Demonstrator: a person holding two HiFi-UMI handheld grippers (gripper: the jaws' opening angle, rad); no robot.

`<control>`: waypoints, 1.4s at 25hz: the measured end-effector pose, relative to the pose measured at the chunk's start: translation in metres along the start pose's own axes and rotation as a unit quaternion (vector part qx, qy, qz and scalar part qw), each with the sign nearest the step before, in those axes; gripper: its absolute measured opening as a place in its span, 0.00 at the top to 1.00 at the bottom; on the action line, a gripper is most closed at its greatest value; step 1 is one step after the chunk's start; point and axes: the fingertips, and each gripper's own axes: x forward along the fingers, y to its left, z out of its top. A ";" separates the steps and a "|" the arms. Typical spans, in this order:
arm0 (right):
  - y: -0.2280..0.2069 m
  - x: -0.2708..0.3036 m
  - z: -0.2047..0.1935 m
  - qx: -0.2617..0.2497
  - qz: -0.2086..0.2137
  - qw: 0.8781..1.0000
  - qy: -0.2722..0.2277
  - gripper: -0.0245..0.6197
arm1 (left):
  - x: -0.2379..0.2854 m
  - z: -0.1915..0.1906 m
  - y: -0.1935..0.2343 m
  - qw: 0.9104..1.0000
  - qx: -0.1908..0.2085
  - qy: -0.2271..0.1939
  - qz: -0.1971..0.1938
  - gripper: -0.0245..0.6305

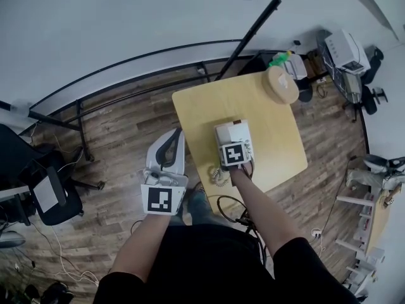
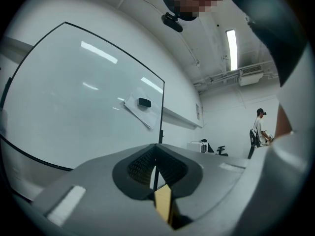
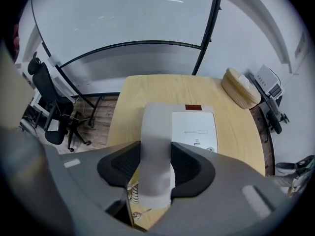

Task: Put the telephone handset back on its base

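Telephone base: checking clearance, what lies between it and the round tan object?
Bare tabletop only separates the telephone base from the round tan object; the right gripper view shows it.

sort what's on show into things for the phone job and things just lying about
For the job: white telephone handset, between the right hand-held gripper's jaws; white telephone base; pale coiled cord.
Lying about: round beige pad at the light wooden table's far corner; black office chair; left hand-held gripper, held beside the table.
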 end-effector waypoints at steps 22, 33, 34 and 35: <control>-0.012 -0.244 0.092 -0.056 0.035 0.932 -0.357 0.73 | 0.018 0.064 -0.020 0.999 0.013 -0.044 -0.023 0.96; -0.014 -0.356 0.074 -0.078 -0.047 0.816 -0.572 0.95 | 0.019 0.108 -0.058 0.994 0.045 -0.080 -0.062 0.96; -0.016 -0.359 0.072 -0.066 -0.048 0.809 -0.583 0.95 | 0.019 0.110 -0.061 0.994 0.049 -0.078 -0.066 0.96; -0.019 -0.363 0.070 -0.056 -0.049 0.802 -0.592 0.95 | 0.020 0.112 -0.064 0.993 0.052 -0.076 -0.069 0.96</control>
